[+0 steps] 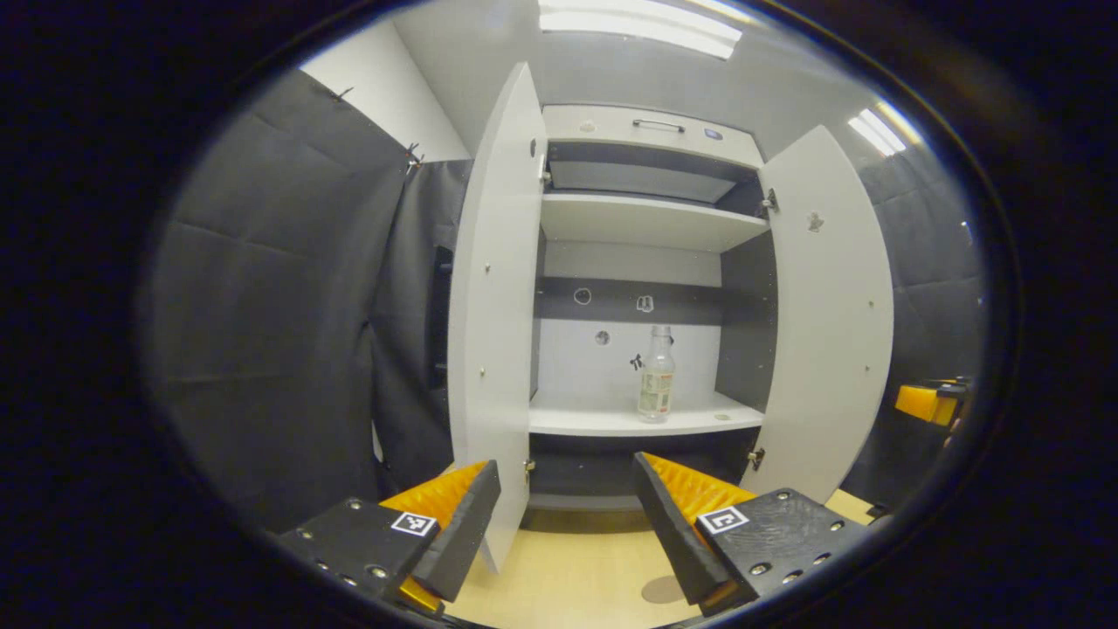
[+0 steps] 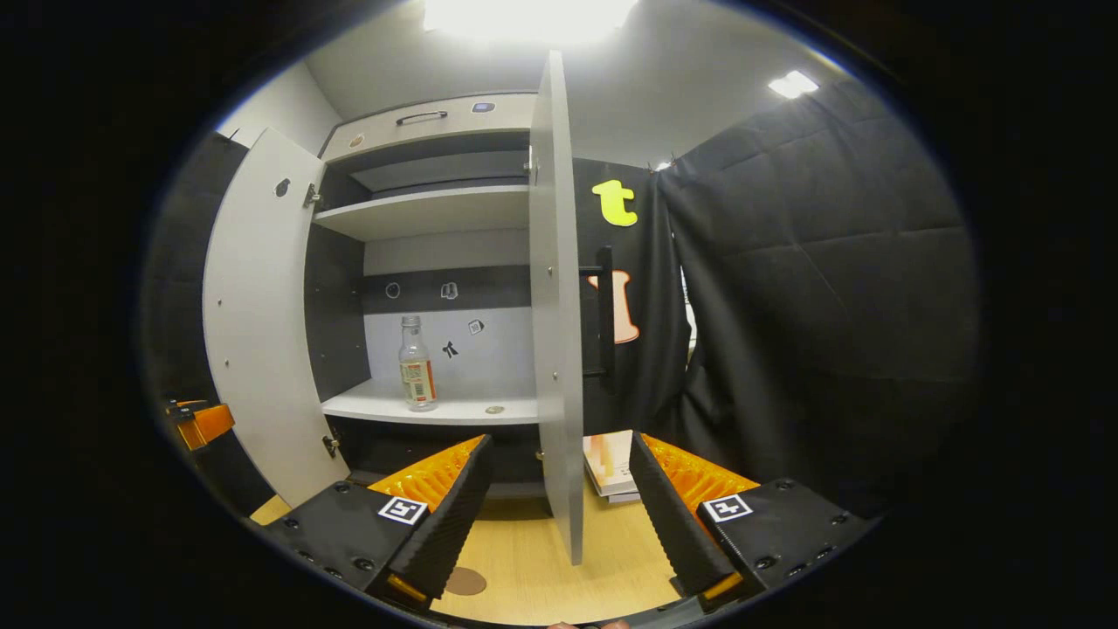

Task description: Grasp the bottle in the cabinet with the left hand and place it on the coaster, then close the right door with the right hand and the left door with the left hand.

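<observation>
On the cabinet's lower shelf (image 1: 611,419) the bottle (image 1: 656,374) stands upright, both doors swung wide: left door (image 1: 494,288), right door (image 1: 830,306). Both tongs, left (image 1: 568,511) and right (image 2: 559,498), hang open and empty over the bench (image 1: 576,568), near a round coaster (image 2: 465,580).

Your two views face the open cabinet (image 1: 642,218) — left gripper view left of centre, right gripper view right — both sharing its shelves.
</observation>
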Motion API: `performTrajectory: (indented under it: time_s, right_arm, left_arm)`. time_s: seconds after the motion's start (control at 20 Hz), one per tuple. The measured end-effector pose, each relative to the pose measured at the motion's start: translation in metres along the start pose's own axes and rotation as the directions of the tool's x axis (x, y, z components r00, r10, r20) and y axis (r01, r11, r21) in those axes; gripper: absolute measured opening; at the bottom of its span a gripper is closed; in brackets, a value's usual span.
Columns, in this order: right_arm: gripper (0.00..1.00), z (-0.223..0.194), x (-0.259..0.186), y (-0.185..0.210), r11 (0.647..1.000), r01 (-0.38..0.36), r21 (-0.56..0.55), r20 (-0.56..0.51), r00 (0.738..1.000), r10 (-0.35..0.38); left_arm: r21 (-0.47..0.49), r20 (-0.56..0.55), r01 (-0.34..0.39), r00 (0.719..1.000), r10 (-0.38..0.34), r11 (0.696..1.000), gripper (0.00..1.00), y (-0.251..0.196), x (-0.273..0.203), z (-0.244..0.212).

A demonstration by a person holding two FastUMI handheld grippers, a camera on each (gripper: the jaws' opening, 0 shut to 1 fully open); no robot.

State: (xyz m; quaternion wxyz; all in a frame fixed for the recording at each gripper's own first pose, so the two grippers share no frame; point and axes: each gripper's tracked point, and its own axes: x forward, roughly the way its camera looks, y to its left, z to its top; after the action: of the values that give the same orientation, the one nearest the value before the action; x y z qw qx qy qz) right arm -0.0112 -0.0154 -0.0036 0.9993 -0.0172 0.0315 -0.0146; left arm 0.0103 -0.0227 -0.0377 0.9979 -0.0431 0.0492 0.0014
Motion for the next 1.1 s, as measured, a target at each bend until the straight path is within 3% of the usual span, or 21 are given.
performTrajectory:
  time_s: [0.05, 0.1, 0.25, 0.35, 0.4, 0.65, 0.75, 0.8, 1.0, 1.1]
  right_arm:
    - [0.94, 0.002, 0.000, -0.005, 1.000, 0.012, -0.006, 0.000, 1.000, -0.012]
    - [0.99, 0.005, 0.000, -0.009, 1.000, 0.020, -0.006, 0.001, 1.000, -0.020]
    - [0.94, 0.015, 0.004, -0.028, 0.999, 0.050, -0.002, 0.012, 0.999, -0.050]
    - [0.98, 0.017, 0.005, -0.050, 0.995, 0.095, 0.008, 0.014, 0.995, -0.095]
    - [0.94, 0.018, 0.006, -0.064, 0.992, 0.128, 0.014, 0.018, 0.992, -0.128]
    - [0.94, 0.015, 0.024, -0.120, 0.965, 0.260, 0.033, 0.016, 0.965, -0.261]
    - [0.94, 0.016, 0.032, -0.131, 0.957, 0.285, 0.046, 0.019, 0.958, -0.287]
    - [0.99, 0.017, 0.037, -0.137, 0.954, 0.296, 0.052, 0.024, 0.954, -0.298]
    - [0.99, 0.018, 0.054, -0.156, 0.941, 0.333, 0.059, 0.032, 0.942, -0.335]
    - [0.94, 0.019, 0.061, -0.163, 0.935, 0.348, 0.064, 0.038, 0.936, -0.351]
  left_arm:
    - [-0.013, -0.004, 0.006, 1.000, -0.006, 1.000, 0.93, -0.004, 0.009, 0.003]
    - [-0.024, -0.004, 0.015, 1.000, -0.015, 1.000, 0.93, -0.008, 0.017, 0.006]
    - [-0.047, 0.000, 0.062, 0.998, -0.062, 0.997, 0.93, -0.027, 0.047, 0.018]
    - [-0.038, 0.011, 0.111, 0.994, -0.111, 0.993, 0.93, -0.045, 0.069, 0.026]
    - [-0.034, 0.020, 0.126, 0.992, -0.125, 0.991, 0.93, -0.052, 0.082, 0.030]
    - [-0.031, 0.036, 0.116, 0.993, -0.115, 0.993, 0.93, -0.071, 0.147, 0.052]
    - [-0.008, 0.045, 0.114, 0.993, -0.114, 0.993, 0.93, -0.075, 0.174, 0.062]
    - [0.001, 0.052, 0.119, 0.992, -0.119, 0.993, 0.93, -0.077, 0.187, 0.069]
    - [0.035, 0.086, 0.149, 0.985, -0.152, 0.988, 0.93, -0.095, 0.231, 0.089]
    - [0.043, 0.099, 0.172, 0.979, -0.175, 0.984, 0.93, -0.107, 0.250, 0.095]
